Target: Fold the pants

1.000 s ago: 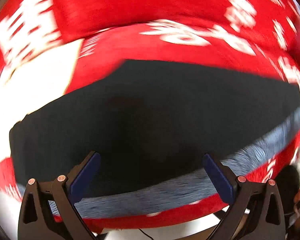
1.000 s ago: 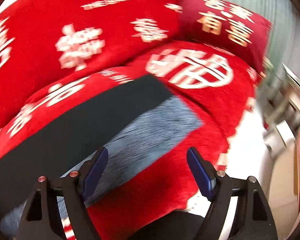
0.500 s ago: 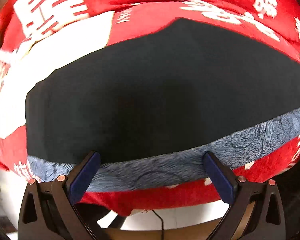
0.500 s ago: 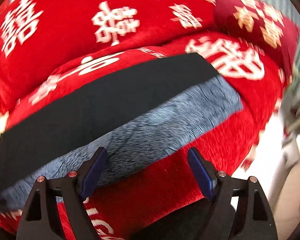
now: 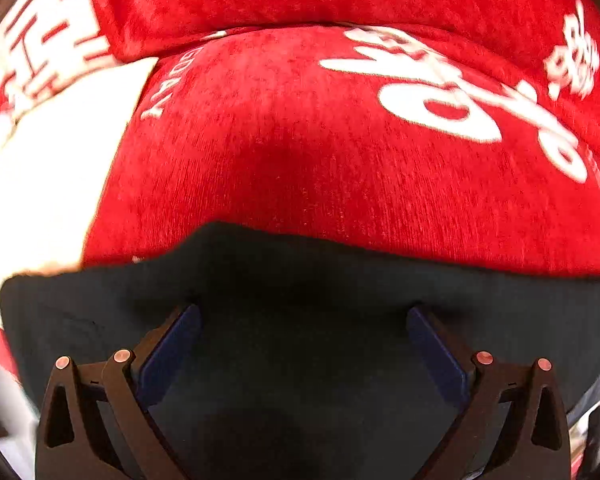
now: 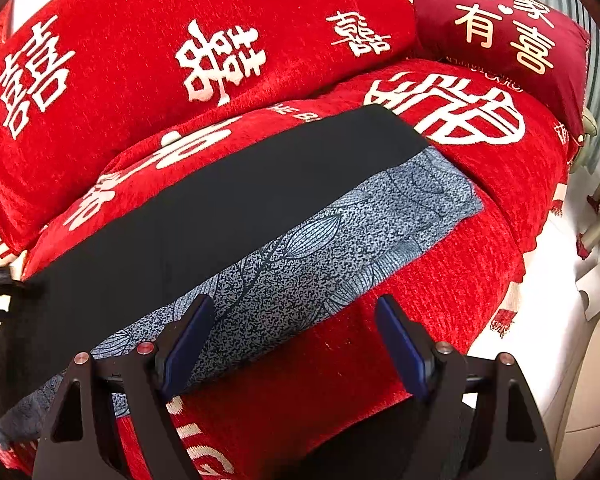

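Both spread wide, holding nothing: left gripper (image 5: 303, 322) low over the pants (image 6: 204, 208), right gripper (image 6: 290, 322) at the sofa's (image 6: 452, 280) front edge, where a shallow pinch might grab one layer and skew the fold.

We hold our left gripper (image 5: 303, 316) and right gripper (image 6: 294, 308) forward, each with fingers spread wide.

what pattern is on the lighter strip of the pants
Blue-grey speckle with dark leaf outlines on the lighter strip of the pants; right wrist view shows it best.
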`<state>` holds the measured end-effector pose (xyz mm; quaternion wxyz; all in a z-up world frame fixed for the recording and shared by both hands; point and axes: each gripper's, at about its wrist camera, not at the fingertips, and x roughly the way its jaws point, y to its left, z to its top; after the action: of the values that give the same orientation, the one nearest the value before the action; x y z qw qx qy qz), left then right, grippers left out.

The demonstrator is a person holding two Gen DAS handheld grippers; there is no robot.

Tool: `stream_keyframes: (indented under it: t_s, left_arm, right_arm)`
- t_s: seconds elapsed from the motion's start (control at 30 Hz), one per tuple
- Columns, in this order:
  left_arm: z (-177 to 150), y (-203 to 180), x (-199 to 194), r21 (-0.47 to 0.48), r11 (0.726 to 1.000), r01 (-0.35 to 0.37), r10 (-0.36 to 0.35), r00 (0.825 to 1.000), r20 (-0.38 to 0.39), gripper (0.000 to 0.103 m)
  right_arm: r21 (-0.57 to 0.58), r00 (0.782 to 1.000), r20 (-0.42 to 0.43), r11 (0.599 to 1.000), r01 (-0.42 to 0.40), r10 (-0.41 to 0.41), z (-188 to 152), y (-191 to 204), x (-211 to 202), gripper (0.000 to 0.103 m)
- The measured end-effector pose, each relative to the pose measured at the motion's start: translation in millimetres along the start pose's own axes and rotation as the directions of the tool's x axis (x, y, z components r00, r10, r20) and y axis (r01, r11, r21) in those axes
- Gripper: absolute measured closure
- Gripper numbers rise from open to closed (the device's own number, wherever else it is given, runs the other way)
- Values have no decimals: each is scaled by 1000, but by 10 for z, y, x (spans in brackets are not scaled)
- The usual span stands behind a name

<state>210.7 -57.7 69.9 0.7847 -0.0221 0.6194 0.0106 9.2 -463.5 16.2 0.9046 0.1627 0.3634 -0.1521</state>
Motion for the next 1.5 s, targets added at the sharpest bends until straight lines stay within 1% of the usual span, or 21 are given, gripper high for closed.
stream_keyframes:
  t_s: [0.07, 0.17, 0.27, 0.37, 0.43, 0.5, 0.53, 0.57, 0.67, 0.73, 0.8, 0.83, 0.9, 0.97, 1.07, 1.17, 1.27, 1.33, 1.37, 1.43, 1.5]
  left_arm:
    - [-97, 54, -46, 29, 999, -22, 22, 1000, 14, 0]
    - [-250, 288, -100, 34, 999, -35, 34, 999, 30, 0]
    - [-328, 561, -129, -41, 999, -33, 33, 999, 6, 0]
    - [-388, 481, -174, -29, 997, -76, 76, 997, 10, 0]
    - [-336, 366, -168, 20, 993, -116, 116, 993, 32, 0]
    - [-368, 366, -180, 51, 992, -118, 116, 992, 38, 0]
    - [-382, 423, -178, 50, 992, -113, 112, 993, 35, 0]
    - [-384, 510, -177, 40, 993, -115, 113, 993, 32, 0]
    - [-424, 800, -158, -6, 993, -122, 122, 992, 29, 0]
    - [-426, 972, -109, -37, 995, -92, 93, 996, 18, 0]
    - [-476, 1092, -140, -54, 994, -95, 97, 995, 22, 0]
    - [-505, 1128, -152, -58, 994, -93, 94, 995, 22, 0]
    - [-563, 1149, -165, -52, 994, -95, 96, 995, 21, 0]
    - [-659, 1130, -223, -37, 994, -99, 100, 995, 29, 0]
    - [-828, 1037, -268, -19, 997, -68, 69, 997, 26, 0]
    - [-891, 910, -244, 30, 996, -80, 80, 997, 24, 0]
    - [-896, 978, -255, 25, 997, -79, 78, 997, 28, 0]
    - [-895, 1193, -253, -32, 996, -79, 80, 997, 23, 0]
    - [-907, 1272, -244, -58, 995, -80, 81, 996, 19, 0]
    - [-938, 1494, -236, -124, 987, -102, 104, 995, 13, 0]
    - [-977, 1625, -234, -158, 986, -59, 61, 998, 9, 0]
  right_arm:
    - [-45, 999, 26, 998, -33, 34, 54, 76, -83, 18]
    - [-217, 997, 47, 975, -46, 57, 233, 408, -72, 17]
    - [-358, 992, -37, 926, -123, 118, 433, 913, 127, 17]
    - [-462, 969, -148, 853, -243, 196, 581, 1498, 387, 16]
    - [-530, 969, -188, 814, -237, 160, 607, 1762, 622, 16]
    - [-629, 977, -203, 756, -181, 65, 583, 1836, 891, 15]
    - [-627, 970, -227, 748, -218, 92, 613, 1751, 951, 12]
    - [-595, 960, -242, 761, -261, 140, 695, 1584, 964, 12]
    - [-555, 989, -151, 827, -90, 6, 1017, 993, 1065, 9]
    - [-469, 987, -144, 883, -5, -71, 1275, 468, 1201, 0]
    - [-324, 981, -181, 946, 10, -72, 1509, -126, 1303, 1]
    - [-272, 976, -173, 959, 80, -130, 1582, -373, 1300, 1]
    - [-205, 958, -168, 959, 197, -233, 1674, -739, 1217, 1]
    - [-128, 965, -108, 966, 226, -240, 1656, -915, 905, 1]
    - [-134, 994, -80, 989, 65, -76, 1363, -735, 471, 1]
    - [-286, 990, -133, 955, -76, 39, 977, -371, 361, 1]
    - [-430, 976, -134, 897, 100, -173, 726, -356, 588, 1]
    - [-296, 974, -161, 949, 110, -163, 804, -711, 649, 1]
    - [-204, 959, -167, 960, 193, -228, 883, -959, 651, 1]
    - [-121, 929, -149, 938, 324, -340, 1022, -1257, 586, 2]
    - [-50, 937, -85, 941, 334, -338, 1141, -1326, 364, 2]
